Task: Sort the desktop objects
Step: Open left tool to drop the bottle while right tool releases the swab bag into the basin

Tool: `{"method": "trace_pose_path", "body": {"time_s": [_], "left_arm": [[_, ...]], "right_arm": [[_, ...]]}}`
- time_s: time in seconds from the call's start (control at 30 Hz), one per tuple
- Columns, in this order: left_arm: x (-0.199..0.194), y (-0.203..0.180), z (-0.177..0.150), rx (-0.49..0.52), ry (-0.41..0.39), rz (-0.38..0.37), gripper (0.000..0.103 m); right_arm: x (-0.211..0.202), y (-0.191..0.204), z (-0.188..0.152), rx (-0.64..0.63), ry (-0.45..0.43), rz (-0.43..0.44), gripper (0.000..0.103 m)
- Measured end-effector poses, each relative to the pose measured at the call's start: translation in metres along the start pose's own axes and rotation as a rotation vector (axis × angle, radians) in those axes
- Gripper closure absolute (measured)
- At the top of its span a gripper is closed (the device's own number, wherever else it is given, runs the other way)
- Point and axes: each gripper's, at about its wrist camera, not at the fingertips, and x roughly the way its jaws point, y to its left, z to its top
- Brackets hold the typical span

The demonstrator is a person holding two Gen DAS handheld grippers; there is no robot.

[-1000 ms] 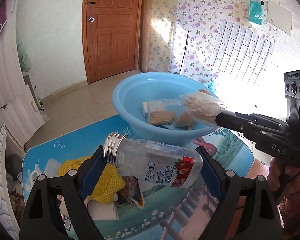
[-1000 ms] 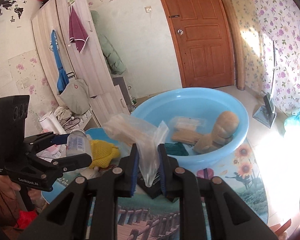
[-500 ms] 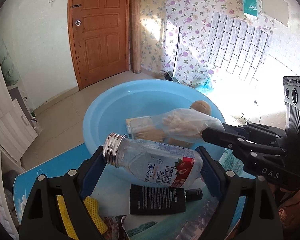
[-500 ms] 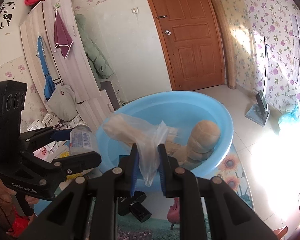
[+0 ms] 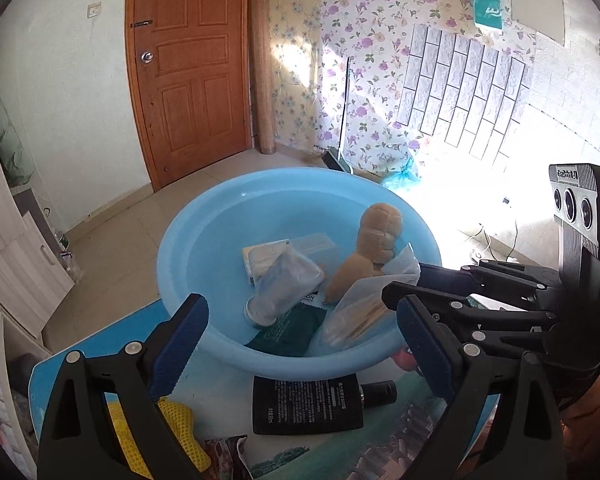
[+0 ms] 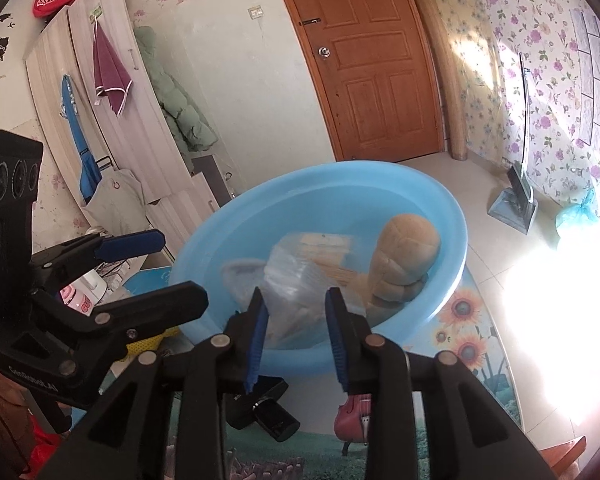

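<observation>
Bottle (image 5: 281, 285) and bag (image 5: 360, 312) released since earlier frame; both now in basin (image 5: 204, 240).
Left tool (image 5: 300, 344), right tool (image 6: 296, 340): jaws spread, empty, at basin's near rim.

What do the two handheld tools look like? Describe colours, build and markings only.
Both are matte black plastic with silver rivets at the joints. The left tool has blue ridged pads on its fingers; the right tool has the same blue pads. Each carries a black block with three round lenses. White lettering marks the left tool's body, too blurred to read reliably. No cables or sleeves are visible.
</observation>
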Motion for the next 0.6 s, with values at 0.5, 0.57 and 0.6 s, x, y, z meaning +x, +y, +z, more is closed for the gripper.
{"method": "trace_pose_path", "body": {"time_s": [0.5,0.57,0.6], "left_arm": [[-0.039,0.015,-0.063,-0.026,0.087,0.049,0.007],[-0.046,0.017,-0.071,-0.039,0.087,0.044,0.007],[-0.05,0.018,-0.075,-0.046,0.089,0.041,0.007]], "right_arm": [[-0.021,0.033,-0.015,-0.046,0.041,-0.033,0.073],[-0.022,0.039,-0.02,-0.059,0.052,-0.045,0.073],[-0.021,0.04,-0.022,-0.061,0.066,-0.046,0.073]]}}
